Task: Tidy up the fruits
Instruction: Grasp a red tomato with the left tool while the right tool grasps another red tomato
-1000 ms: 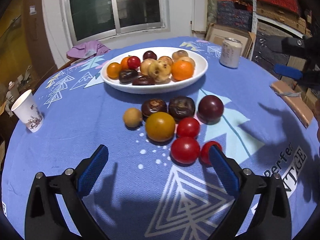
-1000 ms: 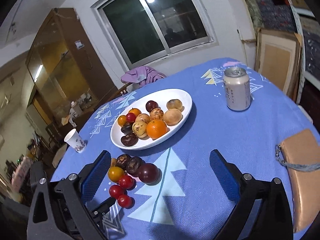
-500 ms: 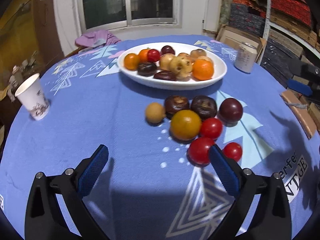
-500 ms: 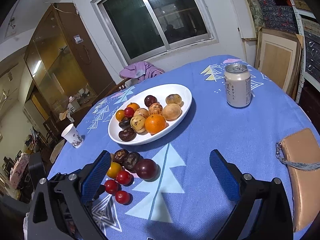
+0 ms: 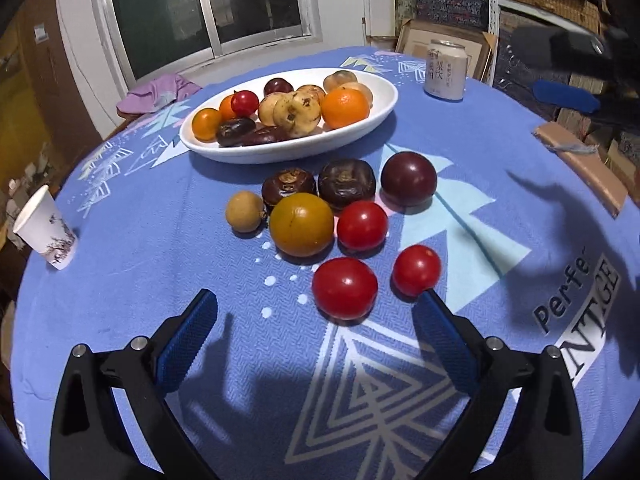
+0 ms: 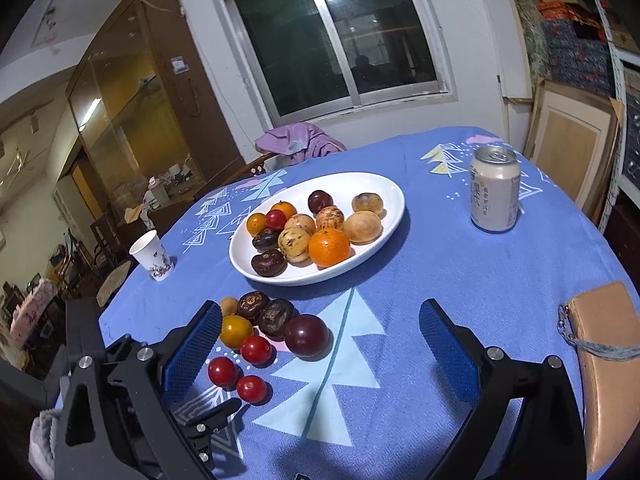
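A white oval plate [image 5: 372, 120] [image 6: 390, 216] holds several fruits, an orange [image 5: 345, 107] among them. Loose fruit lies on the blue cloth in front of it: three red tomatoes, the nearest [image 5: 344, 288], a yellow-orange fruit [image 5: 301, 224], two dark brown fruits, a purple plum [image 5: 408, 178] [image 6: 306, 336] and a small tan fruit [image 5: 245, 211]. My left gripper [image 5: 316, 340] stands open just short of the nearest tomato, nothing between its fingers. Higher up and to the right, my right gripper [image 6: 320, 354] hangs open and empty above the cloth.
A drink can [image 5: 446, 70] [image 6: 495, 194] stands right of the plate. A paper cup [image 5: 44, 232] [image 6: 152, 255] sits at the table's left edge, a tan pouch [image 6: 608, 360] at its right edge. A purple cloth [image 6: 298, 142] lies on a chair behind.
My left gripper has swung and come nearer the loose fruit, so the nearest tomato now lies between its fingertips' line. The right gripper drifted slightly back and up. No fruit has moved.
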A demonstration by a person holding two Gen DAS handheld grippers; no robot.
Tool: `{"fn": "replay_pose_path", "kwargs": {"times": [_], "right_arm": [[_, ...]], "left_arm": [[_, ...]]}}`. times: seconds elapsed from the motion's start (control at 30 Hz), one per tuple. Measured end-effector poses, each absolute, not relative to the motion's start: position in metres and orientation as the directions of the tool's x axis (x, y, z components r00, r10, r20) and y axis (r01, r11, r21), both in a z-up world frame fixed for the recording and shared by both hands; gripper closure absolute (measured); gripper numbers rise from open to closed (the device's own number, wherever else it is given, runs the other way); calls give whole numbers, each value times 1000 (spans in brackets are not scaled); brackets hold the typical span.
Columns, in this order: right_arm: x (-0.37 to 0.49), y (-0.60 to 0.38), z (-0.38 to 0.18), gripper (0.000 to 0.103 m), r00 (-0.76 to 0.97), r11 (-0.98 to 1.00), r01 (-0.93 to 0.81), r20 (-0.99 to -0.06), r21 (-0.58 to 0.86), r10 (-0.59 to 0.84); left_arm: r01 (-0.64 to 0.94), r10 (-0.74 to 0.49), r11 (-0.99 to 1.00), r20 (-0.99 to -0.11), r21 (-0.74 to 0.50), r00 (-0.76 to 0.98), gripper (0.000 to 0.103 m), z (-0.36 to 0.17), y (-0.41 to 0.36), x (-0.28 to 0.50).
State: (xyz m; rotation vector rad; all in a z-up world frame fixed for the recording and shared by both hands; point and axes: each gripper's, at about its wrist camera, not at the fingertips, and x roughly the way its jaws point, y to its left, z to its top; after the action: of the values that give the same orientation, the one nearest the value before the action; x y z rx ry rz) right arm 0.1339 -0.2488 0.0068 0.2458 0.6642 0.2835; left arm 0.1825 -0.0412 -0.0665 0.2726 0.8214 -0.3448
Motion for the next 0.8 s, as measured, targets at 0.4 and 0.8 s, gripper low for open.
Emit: {"fn": "replay_pose_path", "kwargs": {"times": [0.4,0.8], "right_arm": [[134,-238,5,3,725,932,-219,-591,290,354],[131,-186,-31,41,579,902,-388,-711,191,400]], "left_arm": [[486,-323,874,-767,-16,555,61,-70,-43,195],[427,-283,904,-778,-21,561,66,-73,-28,200]]}}
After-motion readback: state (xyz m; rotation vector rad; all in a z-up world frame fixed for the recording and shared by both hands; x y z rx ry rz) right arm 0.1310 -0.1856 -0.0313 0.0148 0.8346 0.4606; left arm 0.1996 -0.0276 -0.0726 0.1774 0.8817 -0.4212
